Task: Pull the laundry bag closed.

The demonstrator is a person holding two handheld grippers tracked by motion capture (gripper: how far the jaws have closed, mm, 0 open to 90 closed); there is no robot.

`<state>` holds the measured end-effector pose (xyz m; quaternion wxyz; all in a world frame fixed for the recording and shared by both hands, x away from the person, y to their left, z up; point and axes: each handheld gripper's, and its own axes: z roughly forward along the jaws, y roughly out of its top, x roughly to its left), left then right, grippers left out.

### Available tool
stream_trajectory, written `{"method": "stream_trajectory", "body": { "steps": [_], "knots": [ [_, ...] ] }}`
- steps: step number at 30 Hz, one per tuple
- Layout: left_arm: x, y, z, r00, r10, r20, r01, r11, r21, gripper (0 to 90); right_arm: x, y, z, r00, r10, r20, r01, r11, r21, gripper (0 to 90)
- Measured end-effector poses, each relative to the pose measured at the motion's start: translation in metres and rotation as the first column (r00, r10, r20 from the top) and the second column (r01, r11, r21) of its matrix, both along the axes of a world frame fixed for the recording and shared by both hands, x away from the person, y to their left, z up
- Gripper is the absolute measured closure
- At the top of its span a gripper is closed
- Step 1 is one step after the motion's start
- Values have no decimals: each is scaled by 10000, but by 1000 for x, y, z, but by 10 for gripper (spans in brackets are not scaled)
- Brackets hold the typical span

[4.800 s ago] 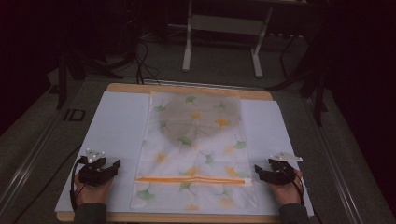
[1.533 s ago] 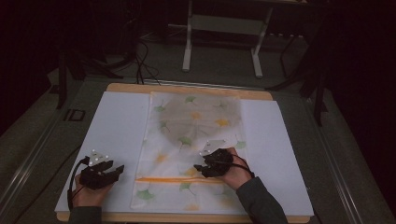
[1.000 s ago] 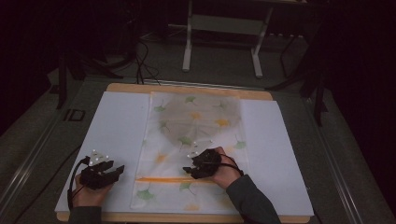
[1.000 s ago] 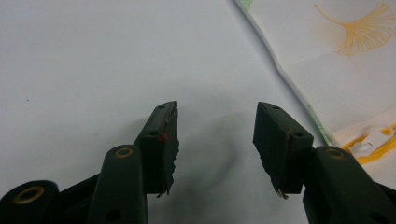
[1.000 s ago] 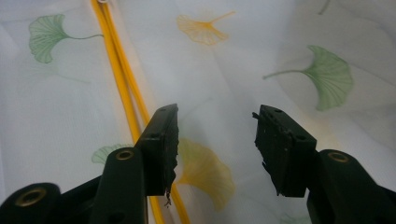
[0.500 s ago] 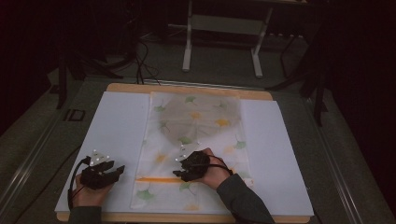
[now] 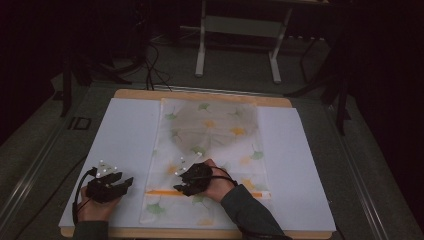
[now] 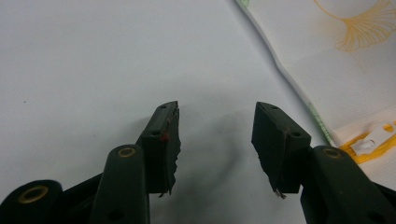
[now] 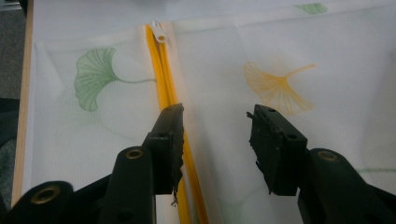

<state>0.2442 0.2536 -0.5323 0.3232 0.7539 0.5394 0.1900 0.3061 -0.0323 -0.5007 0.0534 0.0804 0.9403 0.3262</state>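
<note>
Your high view is dim and grainy, with the room beyond the tabletop (image 7: 125,130) sunk in near black. Your two gripper views are bright and evenly lit, yet the nearest jaws blur, and a soft shadow lies under the left gripper (image 8: 215,140).

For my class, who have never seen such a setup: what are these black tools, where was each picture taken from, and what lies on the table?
A person holds a two-jaw tool in each hand. The high view looks down on the table; the other two cameras ride on the tools, looking along their jaws. On the white sheet lies a mesh bag printed with leaves, with an orange zipper. The right tool hovers open over the bag near the zipper; the left tool is open beside the bag's edge. Neither holds anything.
</note>
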Motion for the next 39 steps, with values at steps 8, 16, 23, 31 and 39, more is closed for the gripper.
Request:
{"method": "stream_trajectory", "body": {
  "steps": [8, 16, 23, 31, 39],
  "knots": [
    [0, -1, 0, 10000, -73, -19, 73, 10000, 41, 514, 1, 12, -5, 9995, 286, -154, -285, 9996, 33, 558],
    [0, -1, 0, 10000, -92, -7, 92, 10000, 3, 513, 2, 25, -7, 9986, 479, -244, -478, 9988, 42, 569],
    [1, -1, 0, 10000, -89, -12, 89, 10000, 9, 512, 2, 34, -9, 9946, 821, -640, -812, 9966, 168, 658],
    [1, -1, 0, 10000, -91, -4, 91, 10000, 3, 512, -1, 44, -12, 9928, 1017, -640, -997, 9945, 335, 679],
    [1, 0, 0, 10000, -71, 3, 71, 10000, -15, 512, -2, 57, -14, 9905, 1211, -650, -1191, 9923, 348, 663]
  ]
}}
